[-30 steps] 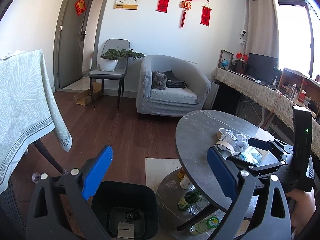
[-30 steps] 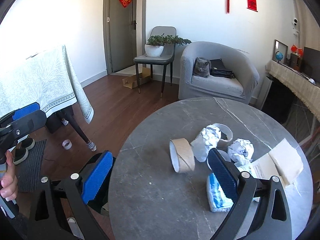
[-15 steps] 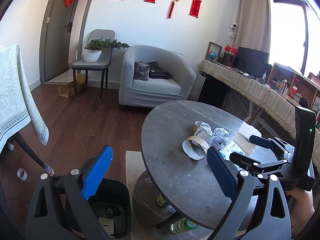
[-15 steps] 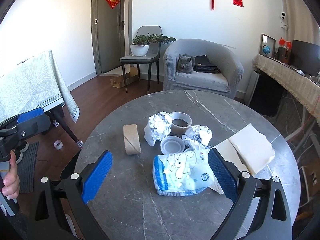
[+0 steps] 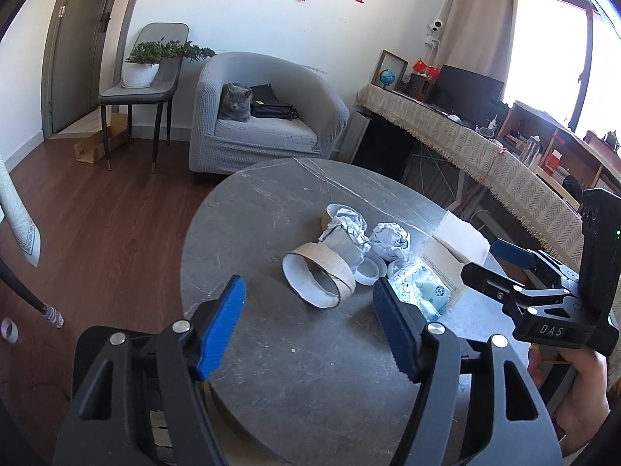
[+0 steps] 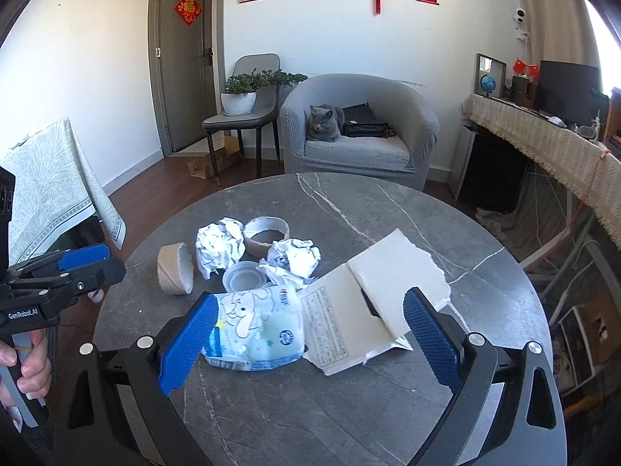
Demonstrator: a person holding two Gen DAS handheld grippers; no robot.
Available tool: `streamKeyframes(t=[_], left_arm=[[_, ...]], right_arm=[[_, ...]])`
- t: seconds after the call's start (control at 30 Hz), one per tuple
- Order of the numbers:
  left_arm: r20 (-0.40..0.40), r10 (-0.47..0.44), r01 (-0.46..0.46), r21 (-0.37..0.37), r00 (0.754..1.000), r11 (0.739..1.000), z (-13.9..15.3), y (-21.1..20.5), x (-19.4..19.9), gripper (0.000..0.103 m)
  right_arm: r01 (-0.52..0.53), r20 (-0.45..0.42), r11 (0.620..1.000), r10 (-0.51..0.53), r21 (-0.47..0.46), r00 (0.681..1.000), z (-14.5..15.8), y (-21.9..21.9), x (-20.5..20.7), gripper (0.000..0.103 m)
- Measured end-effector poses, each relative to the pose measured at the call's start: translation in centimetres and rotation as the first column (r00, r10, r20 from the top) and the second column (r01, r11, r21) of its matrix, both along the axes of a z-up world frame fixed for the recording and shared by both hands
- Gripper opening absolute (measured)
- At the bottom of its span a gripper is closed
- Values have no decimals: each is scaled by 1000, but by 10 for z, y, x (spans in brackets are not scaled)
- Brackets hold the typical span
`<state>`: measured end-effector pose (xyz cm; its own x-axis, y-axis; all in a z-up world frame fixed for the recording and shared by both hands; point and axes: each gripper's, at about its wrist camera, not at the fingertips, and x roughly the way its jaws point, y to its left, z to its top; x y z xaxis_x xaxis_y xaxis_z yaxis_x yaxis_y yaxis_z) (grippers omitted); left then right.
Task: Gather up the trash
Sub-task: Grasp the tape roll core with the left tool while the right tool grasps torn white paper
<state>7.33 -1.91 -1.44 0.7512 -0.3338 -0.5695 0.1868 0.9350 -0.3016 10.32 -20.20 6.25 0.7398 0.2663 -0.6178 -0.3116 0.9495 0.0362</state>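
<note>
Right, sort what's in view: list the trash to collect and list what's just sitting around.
Trash to collect, all on the round table:
- cardboard tape core
- crumpled paper balls
- plastic lid
- blue-and-white wrapper
- torn white carton

Not part of the job:
- grey cat
- armchair
- potted plant
- black bag

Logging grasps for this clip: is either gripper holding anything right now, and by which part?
Nothing is held. The left gripper, its jaws just narrowing, is empty short of the cardboard ring; the right gripper is open over the wipes pack.
</note>
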Motion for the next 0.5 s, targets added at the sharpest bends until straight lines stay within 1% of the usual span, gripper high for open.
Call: streamKeyframes(t=[0.23, 0.33, 0.4, 0.5], left_arm=[[-51, -15, 12, -51, 999, 999, -14, -14, 19, 63], [-59, -19, 13, -96, 998, 995, -17, -15, 26, 62], [-74, -16, 6, -135, 997, 991, -21, -14, 32, 59], [-97, -19, 2, -171, 995, 985, -25, -13, 40, 51]], right_arm=[[30, -9, 999, -30, 17, 1000, -3, -24, 4, 97], [38, -25, 998, -37, 59, 999, -6, -36, 7, 97], [45, -37, 996, -42, 83, 998, -8, -43, 9, 97], [50, -57, 990, -43, 131, 997, -11, -52, 14, 97]])
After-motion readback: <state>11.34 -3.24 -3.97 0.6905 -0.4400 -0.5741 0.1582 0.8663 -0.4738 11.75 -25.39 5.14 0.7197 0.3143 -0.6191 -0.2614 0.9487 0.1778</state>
